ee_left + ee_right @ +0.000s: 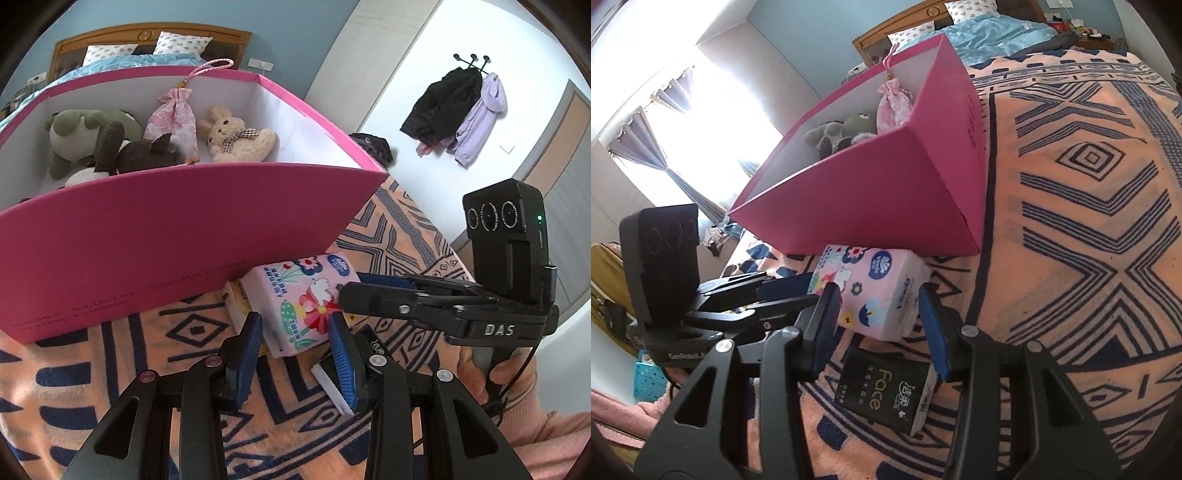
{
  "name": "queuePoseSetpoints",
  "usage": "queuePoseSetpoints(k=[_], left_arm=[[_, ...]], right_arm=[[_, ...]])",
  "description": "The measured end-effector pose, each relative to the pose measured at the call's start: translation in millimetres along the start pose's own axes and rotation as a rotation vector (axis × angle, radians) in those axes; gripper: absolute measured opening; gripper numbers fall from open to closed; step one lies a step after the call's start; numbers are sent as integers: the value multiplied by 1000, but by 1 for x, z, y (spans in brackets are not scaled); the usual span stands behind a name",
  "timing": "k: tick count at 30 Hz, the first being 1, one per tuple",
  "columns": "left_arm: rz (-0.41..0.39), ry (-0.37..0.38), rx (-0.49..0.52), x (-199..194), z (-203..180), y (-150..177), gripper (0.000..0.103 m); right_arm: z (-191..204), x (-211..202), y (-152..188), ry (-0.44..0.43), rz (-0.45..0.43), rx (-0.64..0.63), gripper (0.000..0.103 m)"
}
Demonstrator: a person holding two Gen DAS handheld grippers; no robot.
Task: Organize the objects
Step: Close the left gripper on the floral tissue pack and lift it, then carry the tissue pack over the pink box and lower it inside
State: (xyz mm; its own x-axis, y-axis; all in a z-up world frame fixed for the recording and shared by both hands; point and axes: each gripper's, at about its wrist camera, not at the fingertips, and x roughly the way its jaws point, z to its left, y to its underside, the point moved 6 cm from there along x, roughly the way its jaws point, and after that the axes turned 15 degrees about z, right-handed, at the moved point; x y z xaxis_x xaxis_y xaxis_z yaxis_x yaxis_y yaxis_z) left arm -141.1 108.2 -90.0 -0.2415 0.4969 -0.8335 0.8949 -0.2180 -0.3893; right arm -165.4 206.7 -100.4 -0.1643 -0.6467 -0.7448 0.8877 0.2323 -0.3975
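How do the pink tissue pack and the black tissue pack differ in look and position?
The pink tissue pack has a flower print; the black tissue pack is plain with gold lettering. The pink one lies next to the pink box; the black one lies farther from it. Both rest on the patterned blanket.

A black jacket (441,105) and lilac hoodie (480,118) are hanging from wall hooks; curtains (670,155) are framing the bright window.
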Motion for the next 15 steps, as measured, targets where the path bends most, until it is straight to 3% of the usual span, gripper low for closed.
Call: queuePoseSetpoints(k=[15], left_arm=[[-60,-5,72,-29,-22,0,37]], right_arm=[[21,-24,0,62,-40,-74,38]])
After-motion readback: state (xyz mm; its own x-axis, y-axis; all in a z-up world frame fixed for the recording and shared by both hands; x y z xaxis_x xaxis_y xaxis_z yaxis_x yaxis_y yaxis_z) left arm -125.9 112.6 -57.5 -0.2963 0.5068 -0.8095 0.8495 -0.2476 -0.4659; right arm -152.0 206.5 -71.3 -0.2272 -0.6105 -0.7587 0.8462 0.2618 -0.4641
